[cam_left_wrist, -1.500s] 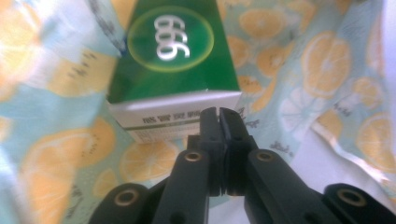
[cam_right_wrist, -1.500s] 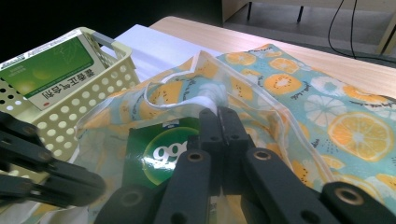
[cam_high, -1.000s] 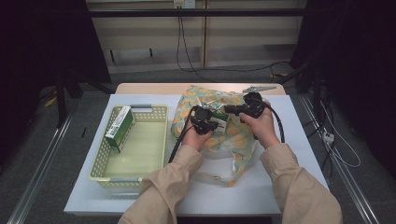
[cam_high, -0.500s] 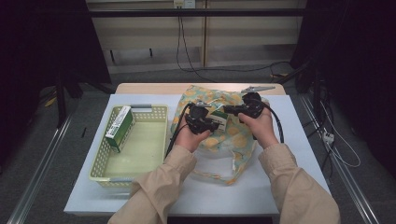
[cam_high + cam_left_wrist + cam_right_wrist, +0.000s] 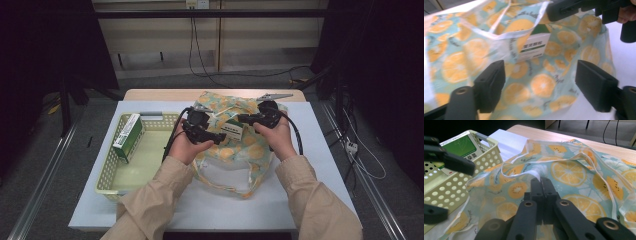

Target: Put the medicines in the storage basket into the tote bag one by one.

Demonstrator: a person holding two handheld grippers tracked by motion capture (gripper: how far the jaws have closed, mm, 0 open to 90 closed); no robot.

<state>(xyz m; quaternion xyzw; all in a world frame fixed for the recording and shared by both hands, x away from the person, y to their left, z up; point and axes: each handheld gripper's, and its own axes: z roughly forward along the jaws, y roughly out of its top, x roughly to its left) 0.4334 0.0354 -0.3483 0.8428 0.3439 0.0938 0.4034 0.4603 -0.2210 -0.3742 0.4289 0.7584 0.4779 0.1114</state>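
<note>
**Bag mouth held, box inside**

While the right gripper (image 5: pixel 246 119) stays pinched on the rim of the orange-print bag (image 5: pixel 235 145) near the table's far edge, the left gripper (image 5: pixel 214 138) has just been opening, jaws wide and empty. A white box (image 5: pixel 532 47) sits in the bag's mouth.

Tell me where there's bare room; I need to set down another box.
The basket floor is bare in front of the green box. The table is bare right of the bag. The middle is crowded.
</note>
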